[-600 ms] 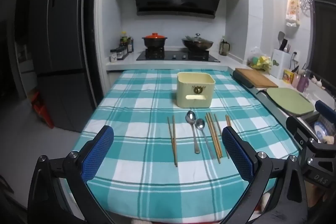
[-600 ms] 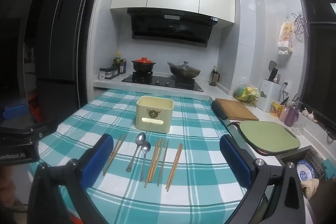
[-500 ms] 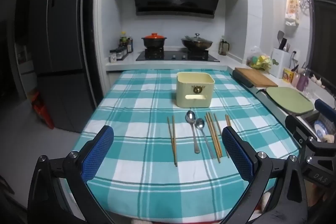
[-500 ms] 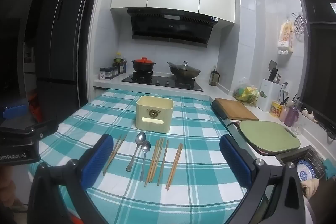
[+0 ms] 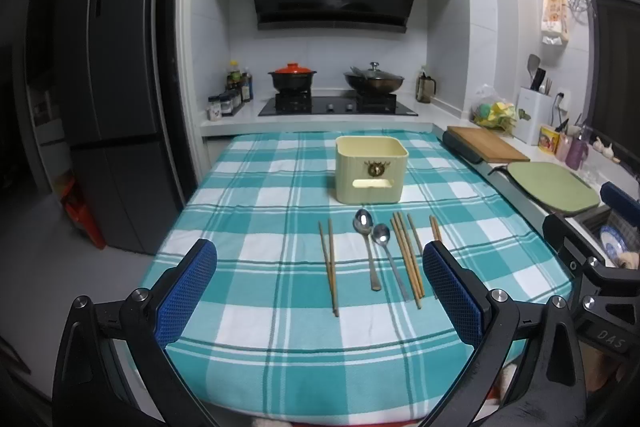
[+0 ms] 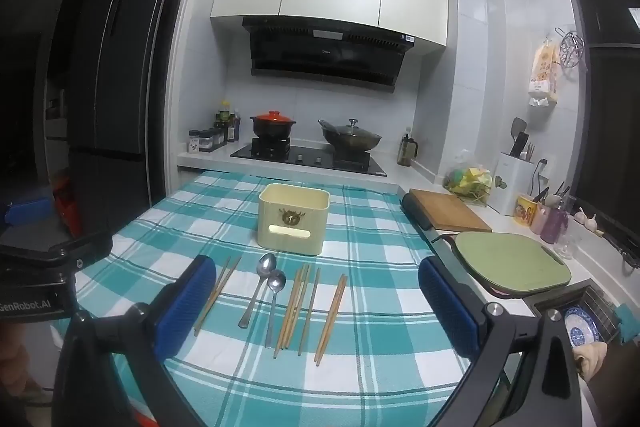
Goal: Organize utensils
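Kitchen, dim light: fridge [image 5: 108,99] far left, hob with two pots at the back wall, and a bench [image 5: 248,211] under a teal check cloth filling the foreground. Cutting boards [image 6: 516,259] and sink sit off to the right of both tongs.

Cream holder box [image 5: 371,169] stands upright, open top, straight ahead of both tongs and beyond the utensils. Nothing in it that I can see from here.

The utensils lie flat in a row on the cloth between the box and the tongs, all with long axes running roughly away from the tongs toward the box. Left to right: one chopstick pair [image 5: 329,263], two spoons [image 5: 366,247] with bowls at the far end, a chopstick bunch [image 5: 406,255], and another chopstick pair [image 6: 331,313] rightmost.

Left tongs [image 5: 320,297]: spread wide, nothing between the pads, tilted down toward the cloth, short of the row. The left pair sits just ahead of centre.
Right tongs [image 6: 316,309]: spread wide, empty too, with most of the row inside the span.

Judgement: the right tongs are nearer the rightmost pair, the left tongs nearer the left pair. Since the sticks point along the approach, pads closing sideways would pinch across them, so no wrist roll looks necessary. Path to the box is unobstructed. Risk: neighbours lie close together, so a wide grab could take extras.
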Demonstrator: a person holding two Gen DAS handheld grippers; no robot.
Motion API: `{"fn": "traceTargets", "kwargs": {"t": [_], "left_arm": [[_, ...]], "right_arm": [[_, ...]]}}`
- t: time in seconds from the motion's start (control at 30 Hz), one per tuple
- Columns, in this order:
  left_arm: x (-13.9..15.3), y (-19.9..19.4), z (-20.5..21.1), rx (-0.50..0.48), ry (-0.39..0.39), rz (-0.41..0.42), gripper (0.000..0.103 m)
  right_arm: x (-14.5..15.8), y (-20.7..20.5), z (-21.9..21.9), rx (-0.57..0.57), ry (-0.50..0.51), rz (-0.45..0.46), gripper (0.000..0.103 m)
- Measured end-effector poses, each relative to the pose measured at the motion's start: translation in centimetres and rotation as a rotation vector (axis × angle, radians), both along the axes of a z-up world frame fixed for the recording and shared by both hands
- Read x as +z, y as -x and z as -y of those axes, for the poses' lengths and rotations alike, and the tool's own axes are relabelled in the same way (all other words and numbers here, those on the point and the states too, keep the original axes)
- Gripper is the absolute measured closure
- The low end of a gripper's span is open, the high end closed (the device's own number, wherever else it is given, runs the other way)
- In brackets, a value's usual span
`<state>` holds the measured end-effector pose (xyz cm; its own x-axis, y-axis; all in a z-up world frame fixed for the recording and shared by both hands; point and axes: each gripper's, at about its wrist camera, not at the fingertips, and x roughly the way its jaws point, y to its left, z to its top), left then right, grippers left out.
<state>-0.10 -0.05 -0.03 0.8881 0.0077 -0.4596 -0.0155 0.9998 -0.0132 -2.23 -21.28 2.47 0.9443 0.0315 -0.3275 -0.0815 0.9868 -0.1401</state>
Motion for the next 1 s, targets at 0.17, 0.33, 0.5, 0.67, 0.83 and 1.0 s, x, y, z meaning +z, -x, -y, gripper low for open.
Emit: {"fn": "traceTargets", "kwargs": {"t": [0.17, 0.33, 0.5, 0.67, 0.83, 1.0], "left_arm": [[0.02, 0.00, 0.03, 0.001, -0.010, 0.008, 0.000], [0.10, -0.42, -0.49, 0.005, -0.011, 0.008, 0.000], [-0.14, -0.13, 0.12, 0.005, -0.021, 0.006, 0.000], [-0.12, -0.11, -0.08, 0.008, -0.028, 0.009, 0.000], [-0.15, -0.44, -0.46, 0.010, -0.023, 0.011, 0.000], [-0.39, -0.23, 0.01, 0.010, -0.028, 0.012, 0.000]], "right_arm": [[0.23, -0.09, -0.75, -0.001, 0.007, 0.003, 0.000], [0.34, -0.04, -0.71, 0.001, 0.009, 0.004, 0.000], [0.52, -0.11, -0.54, -0.004, 0.003, 0.007, 0.000], [0.44, -0.25, -0.53, -0.004, 0.003, 0.005, 0.000], [0.43, -0.23, -0.56, -0.004, 0.005, 0.011, 0.000], [0.44, -0.14, -0.44, -0.006, 0.003, 0.012, 0.000]]}}
